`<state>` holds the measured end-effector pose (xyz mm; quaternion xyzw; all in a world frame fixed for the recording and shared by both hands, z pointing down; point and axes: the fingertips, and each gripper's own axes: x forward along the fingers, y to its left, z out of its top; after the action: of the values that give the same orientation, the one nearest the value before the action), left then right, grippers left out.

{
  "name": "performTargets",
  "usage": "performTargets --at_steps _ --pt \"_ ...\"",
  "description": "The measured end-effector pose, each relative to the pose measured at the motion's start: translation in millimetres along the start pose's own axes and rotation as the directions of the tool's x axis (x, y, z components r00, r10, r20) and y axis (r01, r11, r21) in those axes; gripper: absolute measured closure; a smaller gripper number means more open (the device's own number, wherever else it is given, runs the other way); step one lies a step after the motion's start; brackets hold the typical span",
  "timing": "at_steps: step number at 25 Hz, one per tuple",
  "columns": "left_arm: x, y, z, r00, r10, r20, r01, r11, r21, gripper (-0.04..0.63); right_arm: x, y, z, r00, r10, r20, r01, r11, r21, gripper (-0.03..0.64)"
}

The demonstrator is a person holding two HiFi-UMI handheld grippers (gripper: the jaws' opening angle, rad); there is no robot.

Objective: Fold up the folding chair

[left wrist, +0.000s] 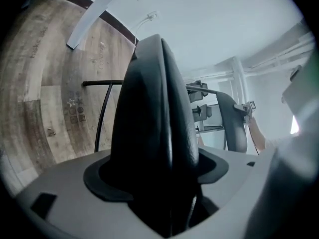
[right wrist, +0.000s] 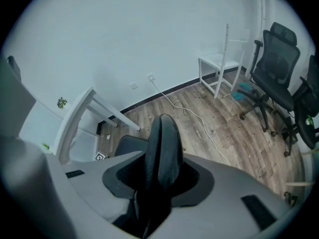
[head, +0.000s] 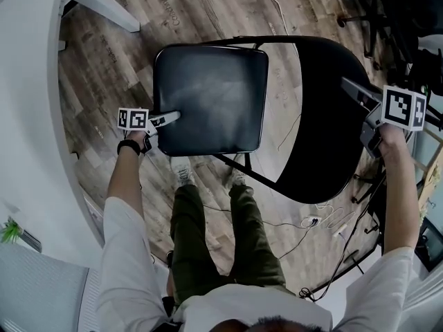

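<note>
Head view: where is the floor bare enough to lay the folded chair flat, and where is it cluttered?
Barest is the wood floor between the white desk and the seat. Beyond the seat it is open but for one cable. Crowded: cables and power strip nearer than the backrest, office chairs beyond it.

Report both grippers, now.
Left gripper: closed on the left edge of the seat.
Right gripper: closed on the top edge of the backrest.
</note>
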<state>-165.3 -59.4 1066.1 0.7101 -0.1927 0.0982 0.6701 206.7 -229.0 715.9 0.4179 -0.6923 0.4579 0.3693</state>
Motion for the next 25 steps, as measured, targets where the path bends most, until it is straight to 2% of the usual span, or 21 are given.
performTargets --at_steps 3,7,11,15,25 --pt "-1 -1 -6 1.0 0.001 0.0 -0.001 1.0 -0.01 0.227 2 3 -1 1.0 0.025 -0.005 -0.025 1.0 0.009 0.479" --pt "-1 -13 -5 1.0 0.004 -0.009 -0.004 1.0 -0.004 0.236 -2 22 2 0.992 0.124 0.012 -0.124 0.99 0.065 0.494" --pt "4 -39 -9 1.0 0.023 -0.02 -0.023 1.0 -0.003 0.249 -22 12 -1 0.999 0.05 -0.01 -0.049 0.995 0.092 0.508" --pt "11 -74 -6 0.998 0.062 -0.03 -0.062 0.998 0.006 0.268 -42 11 9 0.998 0.054 -0.013 -0.054 0.997 0.049 0.519" --pt "35 -168 -13 0.976 0.21 -0.051 -0.209 0.977 0.028 0.306 -91 15 14 0.996 0.078 -0.037 -0.074 0.994 0.082 0.548"
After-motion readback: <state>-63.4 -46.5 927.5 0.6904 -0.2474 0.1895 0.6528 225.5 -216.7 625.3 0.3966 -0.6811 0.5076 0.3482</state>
